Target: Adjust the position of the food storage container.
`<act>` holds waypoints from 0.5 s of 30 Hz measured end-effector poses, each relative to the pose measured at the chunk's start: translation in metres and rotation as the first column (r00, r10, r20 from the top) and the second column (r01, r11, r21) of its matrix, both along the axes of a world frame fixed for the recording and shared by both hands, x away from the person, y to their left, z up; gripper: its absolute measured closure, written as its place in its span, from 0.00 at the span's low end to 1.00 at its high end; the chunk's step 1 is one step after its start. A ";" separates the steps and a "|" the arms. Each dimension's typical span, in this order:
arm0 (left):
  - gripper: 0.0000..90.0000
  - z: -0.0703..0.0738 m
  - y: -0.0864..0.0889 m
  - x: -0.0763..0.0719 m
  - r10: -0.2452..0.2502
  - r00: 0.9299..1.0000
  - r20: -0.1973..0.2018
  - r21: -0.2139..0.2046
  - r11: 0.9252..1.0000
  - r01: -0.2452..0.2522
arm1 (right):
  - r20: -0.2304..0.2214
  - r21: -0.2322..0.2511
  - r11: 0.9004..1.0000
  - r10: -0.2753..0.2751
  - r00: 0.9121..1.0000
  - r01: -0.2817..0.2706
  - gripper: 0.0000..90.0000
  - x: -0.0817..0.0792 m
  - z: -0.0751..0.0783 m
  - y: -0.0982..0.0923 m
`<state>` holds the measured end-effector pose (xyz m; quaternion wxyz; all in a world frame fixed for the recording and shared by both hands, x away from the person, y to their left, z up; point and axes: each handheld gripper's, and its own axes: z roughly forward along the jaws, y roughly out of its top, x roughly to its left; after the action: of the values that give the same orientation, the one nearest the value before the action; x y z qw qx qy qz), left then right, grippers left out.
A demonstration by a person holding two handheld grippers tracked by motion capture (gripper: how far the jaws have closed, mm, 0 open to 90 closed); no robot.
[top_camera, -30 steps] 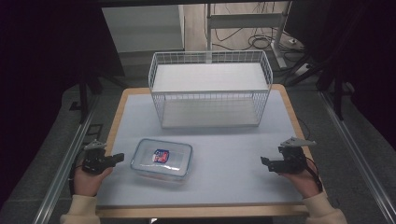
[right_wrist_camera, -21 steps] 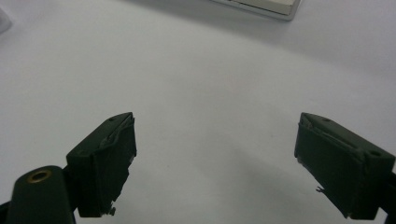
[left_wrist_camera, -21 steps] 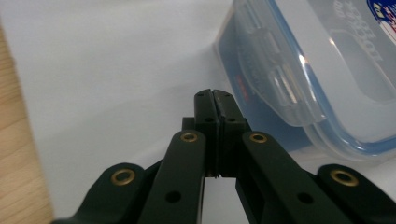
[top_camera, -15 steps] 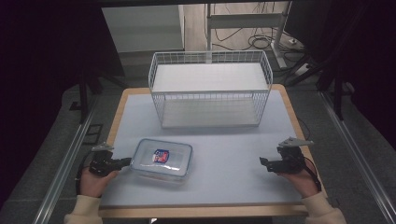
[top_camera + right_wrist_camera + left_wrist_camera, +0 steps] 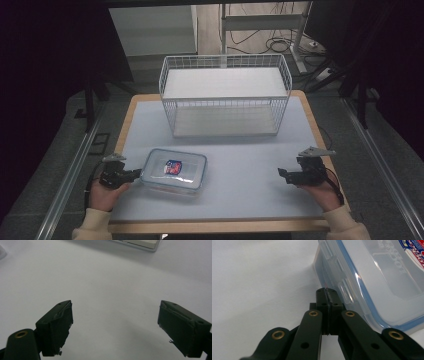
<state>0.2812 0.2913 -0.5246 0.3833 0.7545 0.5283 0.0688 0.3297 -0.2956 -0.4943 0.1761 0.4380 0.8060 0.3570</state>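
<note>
Clear rectangular plastic container with blue-rimmed lid (image 5: 174, 171) sat before white wire basket (image 5: 225, 95). Left gripper (image 5: 327, 293) closed, empty, touching container's end clip. Right gripper (image 5: 115, 325) agape, well apart. Container likely light, rigid, slippery; grip rim.

The high view looks forward and down over the whole table (image 5: 240, 150). Each gripper view skims low over it; the left shares the box (image 5: 382, 277) at the near-left edge.
</note>
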 end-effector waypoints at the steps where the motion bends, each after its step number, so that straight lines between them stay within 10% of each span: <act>1: 1.00 0.000 -0.002 0.000 -0.007 1.000 -0.002 -0.005 1.000 0.007 | 0.000 0.000 1.000 0.000 1.000 0.000 0.14 0.000 0.000 0.000; 15: 1.00 0.003 -0.023 0.000 -0.044 0.999 0.004 0.002 0.999 0.044 | 0.000 0.005 1.000 -0.002 1.000 0.002 0.14 0.000 0.002 0.000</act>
<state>0.2812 0.2682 -0.5220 0.3851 0.7661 0.5108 0.0623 0.3296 -0.2958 -0.4926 0.1755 0.4393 0.8046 0.3590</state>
